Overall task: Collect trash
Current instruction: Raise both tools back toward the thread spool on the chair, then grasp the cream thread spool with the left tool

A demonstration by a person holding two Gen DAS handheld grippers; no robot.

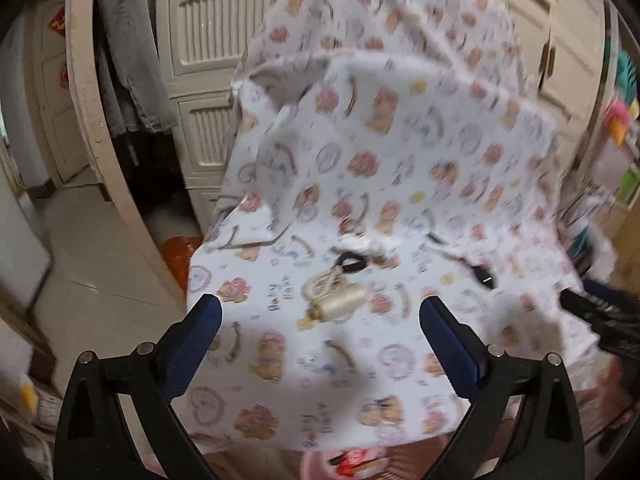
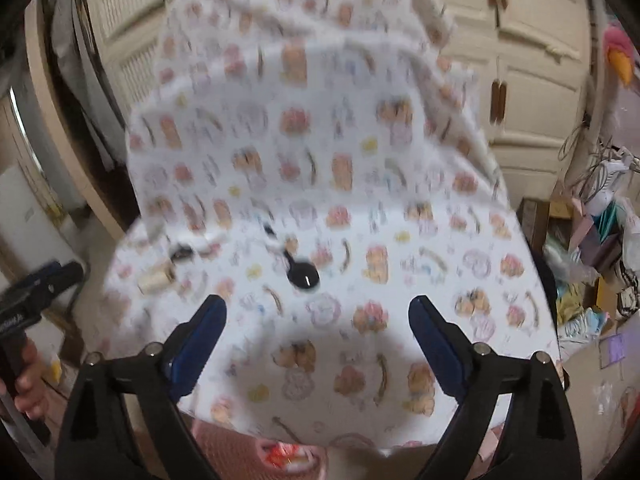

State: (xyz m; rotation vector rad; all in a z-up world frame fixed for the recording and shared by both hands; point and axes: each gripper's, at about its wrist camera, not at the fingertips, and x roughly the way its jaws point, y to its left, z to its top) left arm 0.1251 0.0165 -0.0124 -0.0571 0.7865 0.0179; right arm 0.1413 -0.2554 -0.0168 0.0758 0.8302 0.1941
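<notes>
Printed cloth (image 1: 360, 184) carries a thread spool (image 1: 340, 300) and black spoon (image 2: 302, 276); both claws, left (image 1: 320, 320) and right (image 2: 316, 320), gape empty above, and blur risks a missed grab.

Left gripper (image 1: 320, 316) wide open, nothing in it, over the printed sheet (image 1: 400, 160). Thread spool (image 1: 340, 302) lies just past the tips, black spoon (image 1: 482, 274) farther right.

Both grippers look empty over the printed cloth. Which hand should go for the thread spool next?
Left, probably. The thread spool lies just ahead between the open left gripper fingers. From the right gripper, also open, it sits far off to the left.
</notes>
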